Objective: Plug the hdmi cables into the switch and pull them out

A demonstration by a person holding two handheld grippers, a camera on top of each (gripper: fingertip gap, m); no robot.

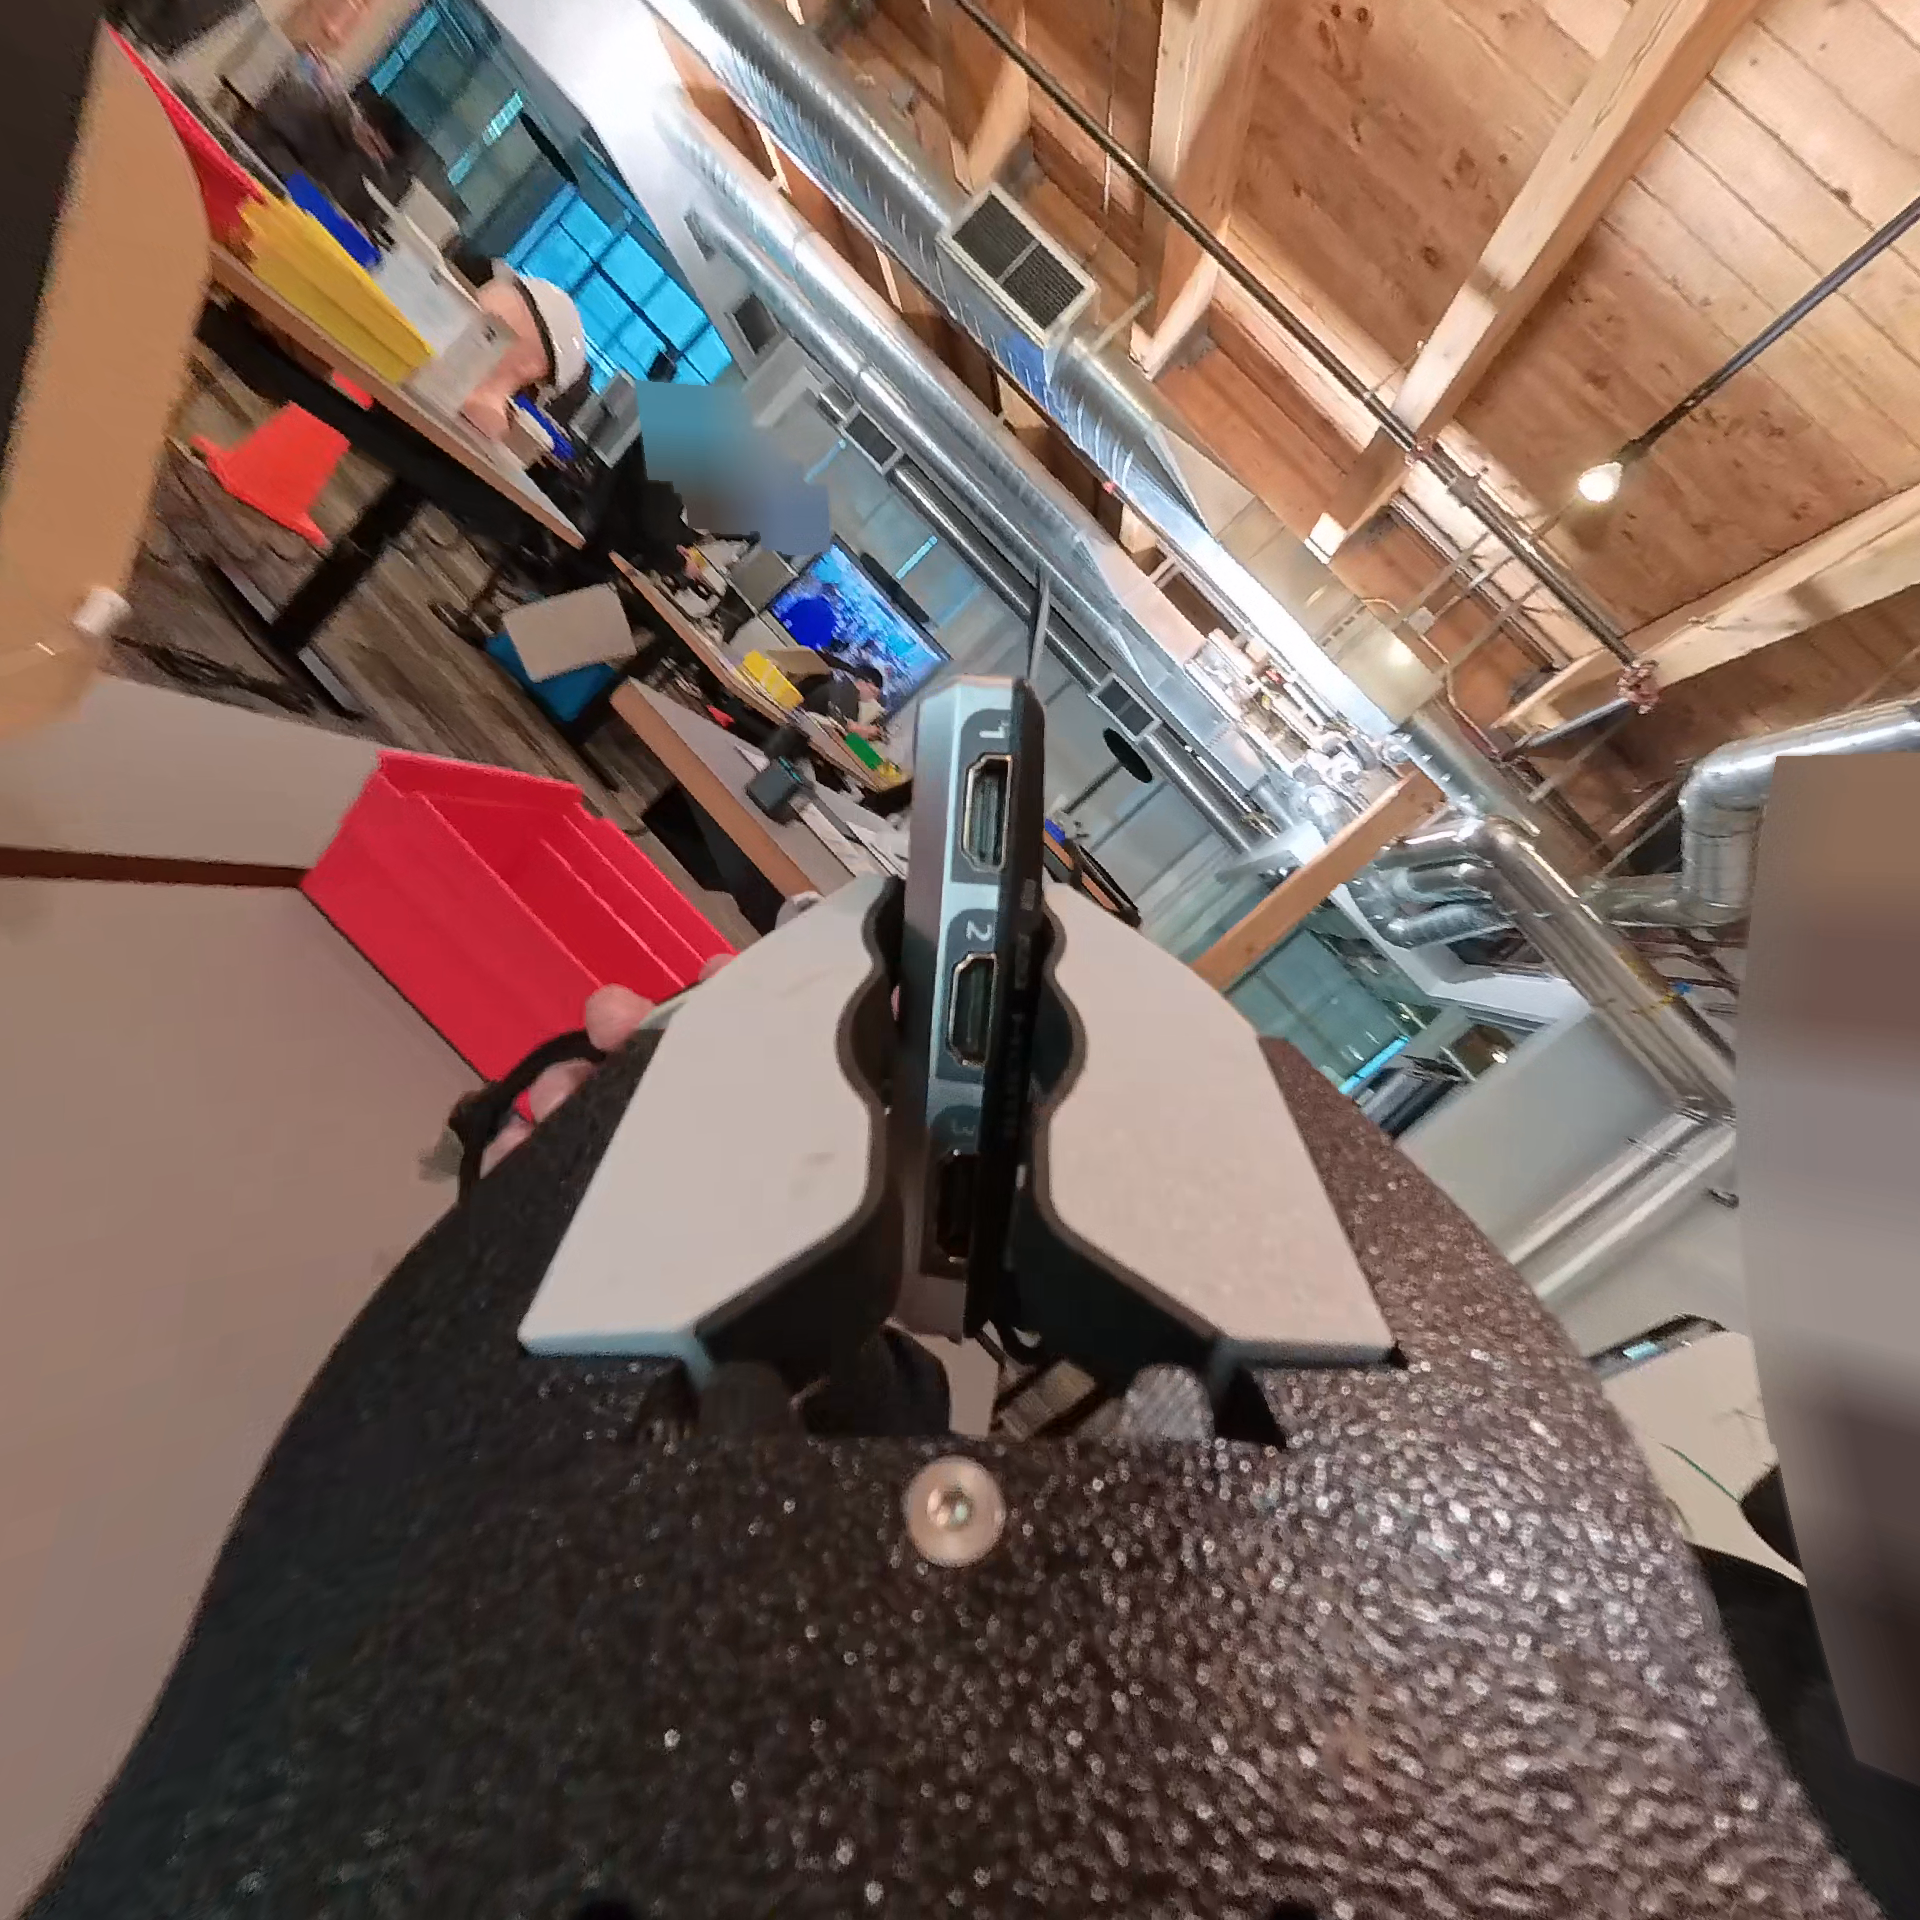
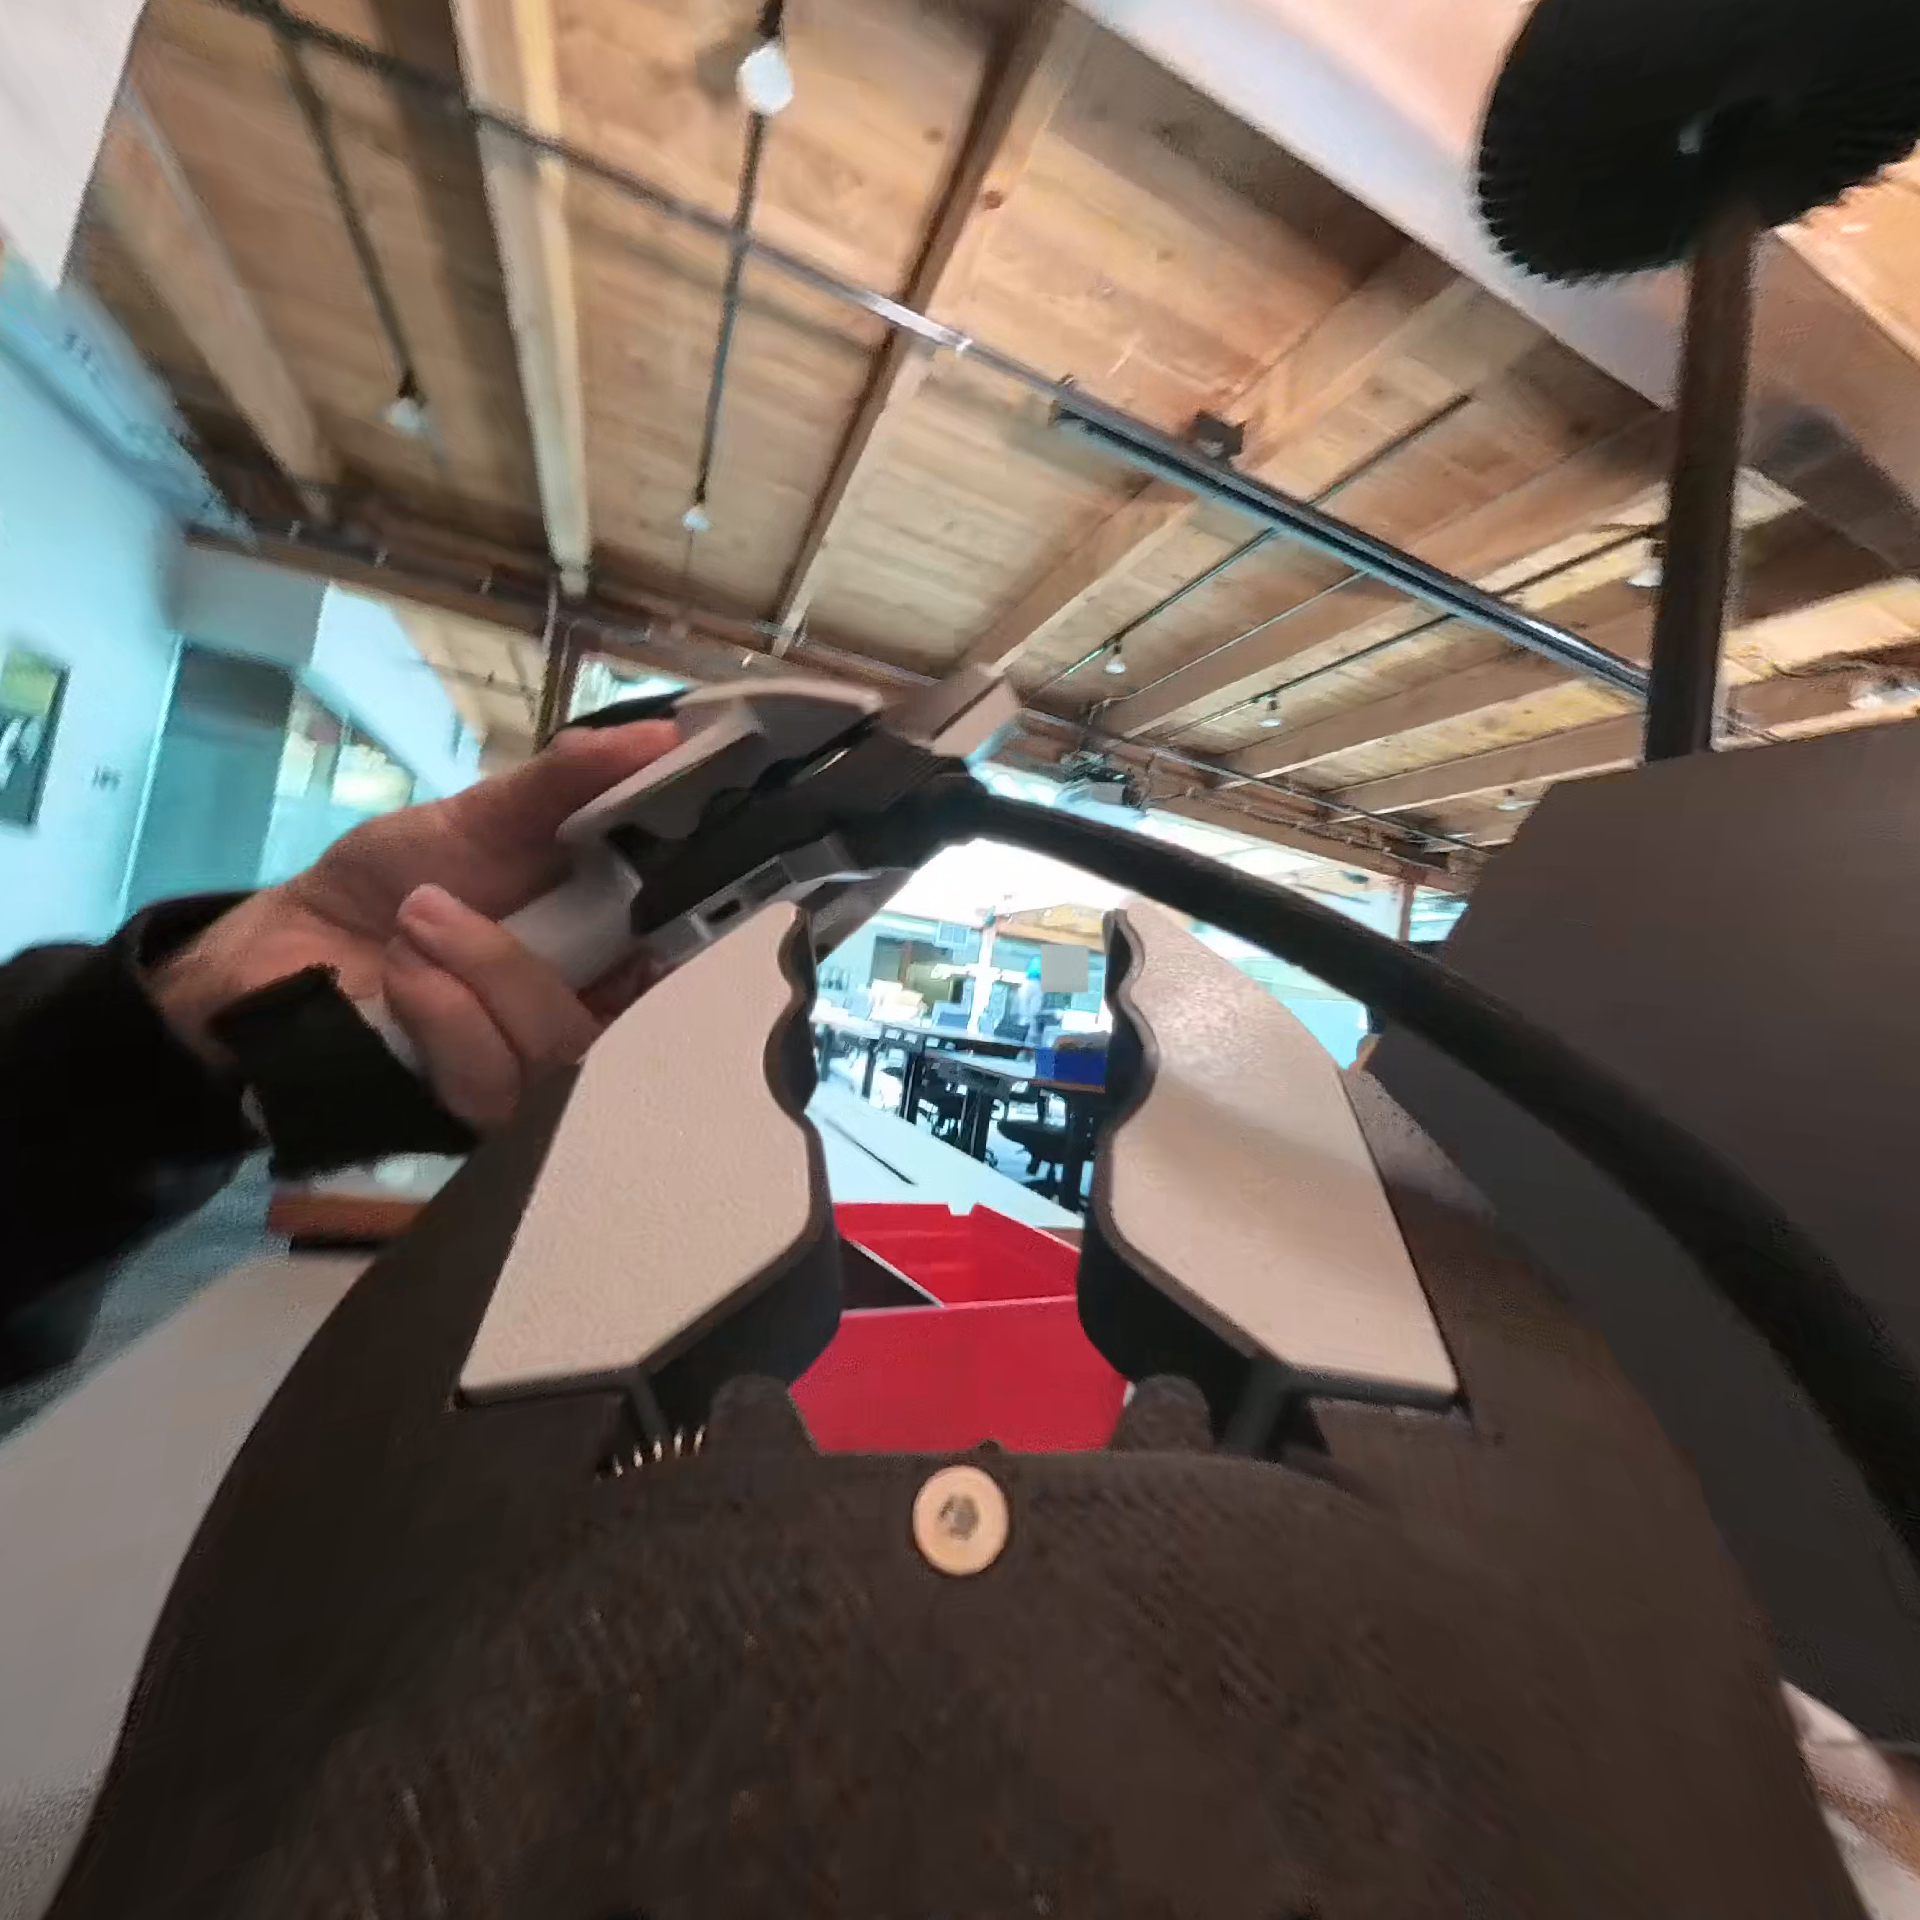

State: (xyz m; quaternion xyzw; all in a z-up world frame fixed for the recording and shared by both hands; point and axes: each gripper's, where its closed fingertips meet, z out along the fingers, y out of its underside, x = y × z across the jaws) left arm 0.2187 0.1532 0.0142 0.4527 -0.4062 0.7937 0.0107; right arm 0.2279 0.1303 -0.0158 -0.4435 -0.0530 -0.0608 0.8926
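Observation:
My left gripper (image 1: 966,909) is shut on the grey HDMI switch (image 1: 982,831), which stands on edge between the fingers. Its three numbered ports face the camera and all are empty. My right gripper (image 2: 958,925) is open and empty, and points up over the table. In the right wrist view the left gripper (image 2: 727,748), held by a hand (image 2: 447,935), holds the switch (image 2: 743,904) at upper left. A thick black HDMI cable (image 2: 1351,935) arcs from there down to the right, above my right fingers. I cannot tell where its end sits.
A red bin (image 1: 499,914) stands on the pale table (image 1: 156,1039) left of the switch, and shows below my right gripper (image 2: 966,1340). A cardboard box (image 1: 94,312) is at upper left. A dark panel (image 2: 1714,987) and a pole stand at right.

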